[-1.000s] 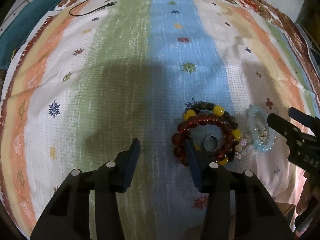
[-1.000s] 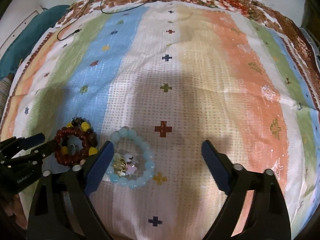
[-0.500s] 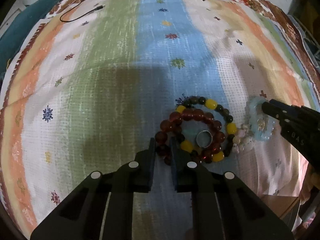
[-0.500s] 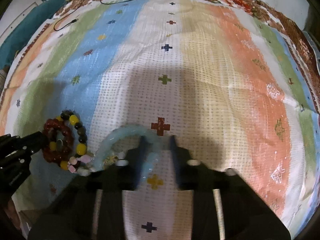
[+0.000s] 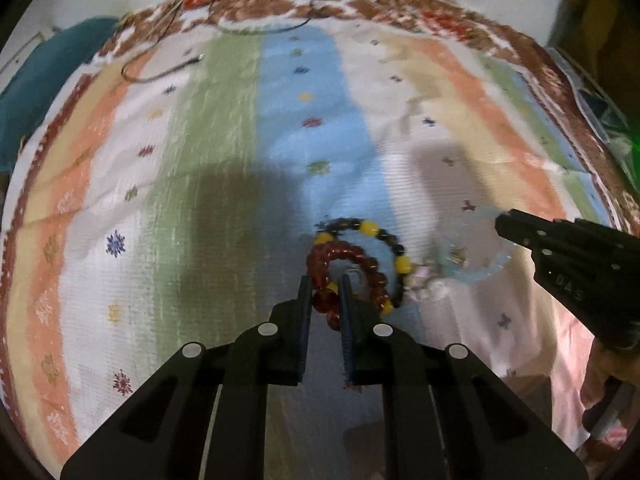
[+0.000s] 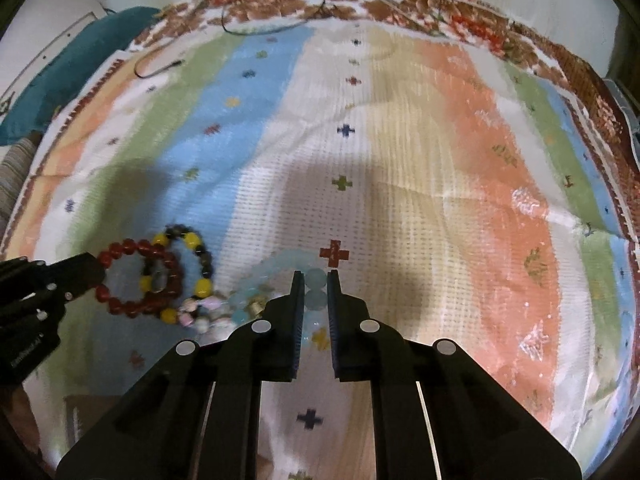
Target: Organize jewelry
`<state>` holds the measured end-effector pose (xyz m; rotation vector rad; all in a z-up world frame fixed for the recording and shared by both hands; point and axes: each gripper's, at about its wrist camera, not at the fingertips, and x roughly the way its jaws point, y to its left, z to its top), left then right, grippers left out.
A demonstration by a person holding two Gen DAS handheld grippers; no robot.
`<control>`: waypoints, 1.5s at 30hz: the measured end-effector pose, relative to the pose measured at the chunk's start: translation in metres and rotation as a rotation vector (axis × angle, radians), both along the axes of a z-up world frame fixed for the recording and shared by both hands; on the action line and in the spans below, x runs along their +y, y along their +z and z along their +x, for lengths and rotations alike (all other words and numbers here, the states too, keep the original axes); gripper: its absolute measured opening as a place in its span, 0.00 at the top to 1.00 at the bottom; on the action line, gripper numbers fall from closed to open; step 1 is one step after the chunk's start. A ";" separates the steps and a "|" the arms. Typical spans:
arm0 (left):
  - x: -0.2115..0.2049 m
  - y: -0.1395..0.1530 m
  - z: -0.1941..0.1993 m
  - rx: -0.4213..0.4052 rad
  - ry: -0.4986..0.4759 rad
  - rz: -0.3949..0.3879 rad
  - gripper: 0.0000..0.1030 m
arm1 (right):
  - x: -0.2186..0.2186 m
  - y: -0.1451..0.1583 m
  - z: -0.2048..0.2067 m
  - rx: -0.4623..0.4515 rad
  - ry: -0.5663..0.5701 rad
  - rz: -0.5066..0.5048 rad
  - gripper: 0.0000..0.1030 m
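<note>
My left gripper (image 5: 325, 289) is shut on the near-left side of the dark red bead bracelet (image 5: 346, 254), which lies over a yellow-and-black bead bracelet (image 5: 370, 229) and a metal ring (image 5: 354, 273). My right gripper (image 6: 314, 280) has a pale blue bracelet (image 6: 280, 268) between its jaws, which are closing the last bit, pads pressing on its beads. In the right wrist view the left gripper (image 6: 98, 271) holds the red bracelet (image 6: 128, 246) at its left side. A small pink-and-white bead piece (image 6: 200, 314) lies between the two bracelets. The right gripper (image 5: 502, 225) shows over the pale blue bracelet (image 5: 486, 268).
Everything rests on a striped woven cloth (image 5: 224, 152) with a brown patterned border. A black cable (image 5: 160, 74) curls at the back left. A teal cushion (image 5: 44, 80) lies beyond the left edge. A person's hand (image 5: 610, 364) holds the right gripper.
Both grippers went from open to shut, the left on the red bracelet, the right on the pale blue one. Both have since risen, pulling up the gripped sides.
</note>
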<state>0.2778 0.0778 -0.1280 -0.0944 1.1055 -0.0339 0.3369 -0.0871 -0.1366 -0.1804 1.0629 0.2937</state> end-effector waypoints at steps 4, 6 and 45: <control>-0.005 0.009 -0.005 -0.014 -0.009 0.000 0.88 | -0.004 0.014 -0.013 -0.025 -0.003 0.008 0.88; -0.004 0.015 -0.006 -0.019 -0.007 -0.006 0.88 | -0.004 0.017 -0.016 -0.024 -0.005 0.016 0.88; 0.021 -0.042 0.010 0.180 0.106 -0.004 0.74 | -0.002 0.018 -0.028 -0.018 0.046 -0.006 0.88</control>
